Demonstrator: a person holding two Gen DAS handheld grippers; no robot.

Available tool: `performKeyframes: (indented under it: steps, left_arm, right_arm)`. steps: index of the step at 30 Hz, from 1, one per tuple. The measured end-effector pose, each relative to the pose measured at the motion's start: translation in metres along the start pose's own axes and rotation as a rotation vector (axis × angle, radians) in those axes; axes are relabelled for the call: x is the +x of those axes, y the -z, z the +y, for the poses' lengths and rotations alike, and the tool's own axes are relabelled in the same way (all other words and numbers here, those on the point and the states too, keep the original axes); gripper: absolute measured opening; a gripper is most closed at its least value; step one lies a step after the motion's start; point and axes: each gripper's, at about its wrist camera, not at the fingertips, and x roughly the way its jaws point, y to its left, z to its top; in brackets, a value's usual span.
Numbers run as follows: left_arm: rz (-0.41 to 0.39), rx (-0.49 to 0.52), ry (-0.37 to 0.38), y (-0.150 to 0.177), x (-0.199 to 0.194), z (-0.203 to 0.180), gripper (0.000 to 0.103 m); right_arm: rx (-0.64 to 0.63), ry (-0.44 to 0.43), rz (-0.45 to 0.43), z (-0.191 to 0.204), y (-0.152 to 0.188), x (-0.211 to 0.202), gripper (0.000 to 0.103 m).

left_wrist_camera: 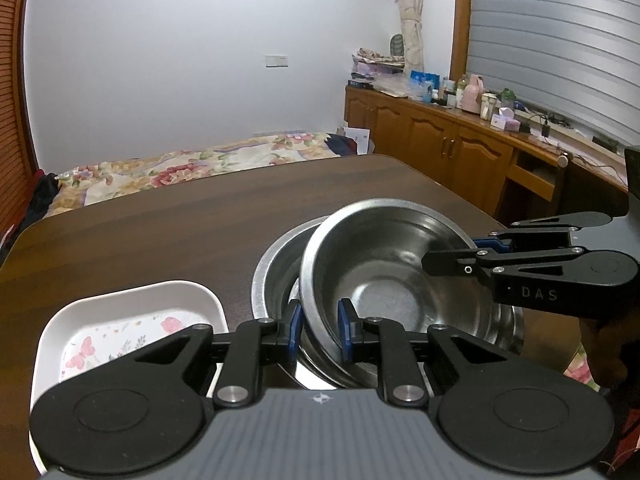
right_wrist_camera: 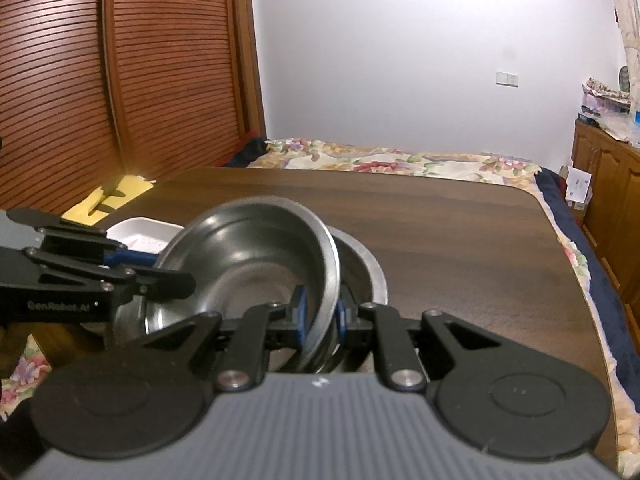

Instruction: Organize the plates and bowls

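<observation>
Two grippers, right gripper (left_wrist_camera: 452,258) marked "DAS", left gripper (right_wrist_camera: 176,280) "GenRobot.AI"

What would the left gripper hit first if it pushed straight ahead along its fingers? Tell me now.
The left gripper is already shut on the near rim of the upper steel bowl, so that bowl's wall comes first. Past it is the lower steel bowl it sits tilted in; depth beyond is unclear.
</observation>
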Motion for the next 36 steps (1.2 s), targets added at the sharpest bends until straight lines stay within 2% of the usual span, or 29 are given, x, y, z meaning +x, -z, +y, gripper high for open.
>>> performKeyframes:
  steps: [5,10,17,21,23,25,29,30,31,36]
  left_arm:
    - [-0.011,-0.015,-0.004,0.001,-0.002,0.001,0.020]
    - [-0.060,-0.037,-0.008,0.000,-0.012,0.000,0.020]
    - [-0.113,-0.053,-0.043,-0.004,-0.021,0.000,0.021]
    - [-0.131,-0.064,-0.066,-0.003,-0.022,0.003,0.033]
    - [-0.132,-0.073,-0.068,-0.001,-0.021,0.004,0.035]
    - [-0.129,-0.083,-0.071,0.002,-0.019,0.004,0.048]
    - [-0.117,-0.084,-0.082,0.007,-0.015,0.007,0.055]
    - [-0.114,-0.085,-0.085,0.008,-0.014,0.007,0.056]
    - [-0.112,-0.086,-0.087,0.008,-0.013,0.007,0.056]
    - [-0.096,-0.095,-0.078,0.011,-0.010,0.008,0.056]
  right_arm:
    - [-0.004,0.009,-0.005,0.001,0.000,-0.001,0.017]
    - [0.014,-0.021,-0.034,-0.002,-0.001,-0.005,0.018]
    - [0.040,0.004,-0.090,-0.004,0.000,-0.015,0.018]
    - [0.052,0.031,-0.133,-0.006,0.004,-0.023,0.018]
    - [0.058,0.048,-0.148,-0.006,0.007,-0.025,0.024]
    - [0.064,0.058,-0.154,-0.007,0.009,-0.024,0.043]
    - [0.072,0.072,-0.146,-0.009,0.014,-0.017,0.047]
    - [0.075,0.075,-0.143,-0.009,0.014,-0.015,0.051]
    - [0.080,0.075,-0.141,-0.009,0.015,-0.013,0.054]
    - [0.101,0.065,-0.135,-0.007,0.020,-0.007,0.055]
